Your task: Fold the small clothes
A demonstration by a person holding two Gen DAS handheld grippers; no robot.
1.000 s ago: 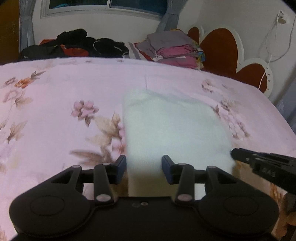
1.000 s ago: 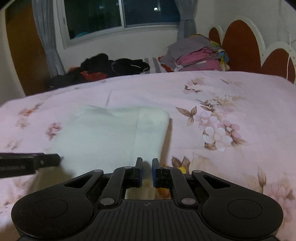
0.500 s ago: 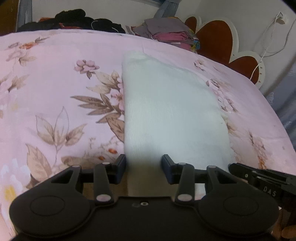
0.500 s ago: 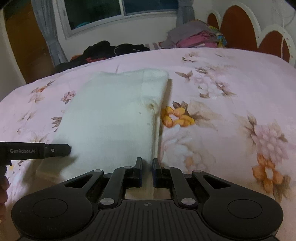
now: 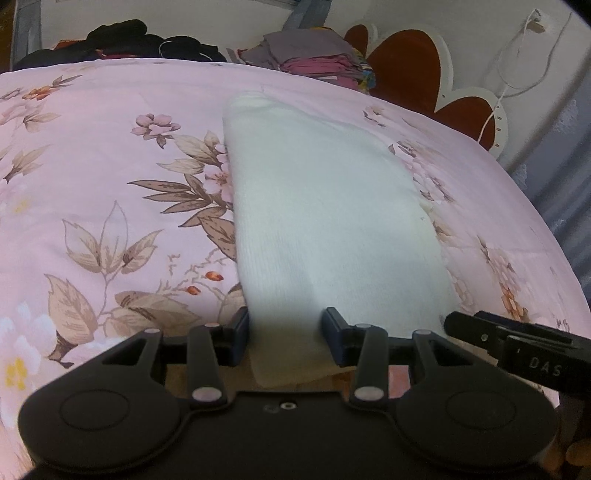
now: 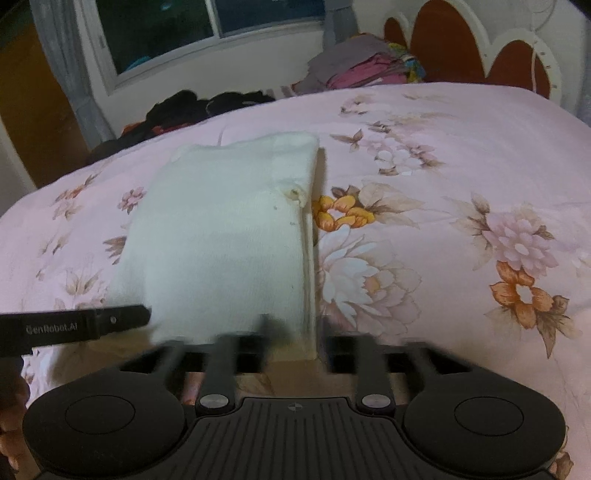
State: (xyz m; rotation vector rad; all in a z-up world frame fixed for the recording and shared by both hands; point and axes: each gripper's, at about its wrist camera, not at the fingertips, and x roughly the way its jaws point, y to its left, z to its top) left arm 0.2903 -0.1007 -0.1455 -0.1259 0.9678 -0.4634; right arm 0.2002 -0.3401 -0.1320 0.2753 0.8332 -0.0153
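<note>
Dark window [image 6: 218, 22] — right wrist only

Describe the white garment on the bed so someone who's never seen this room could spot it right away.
Start at the large bed with the pink floral bedspread. On its near part lies the white garment, folded into a long, plain rectangle. It is the only piece on the open bedspread: the dark clothes pile and the grey and pink folded stack sit far off at the bed's back edge.

both claws tilt downward; left claw [image 5: 285, 334] stands parted, right claw [image 6: 295, 341] has just been opening.
</note>
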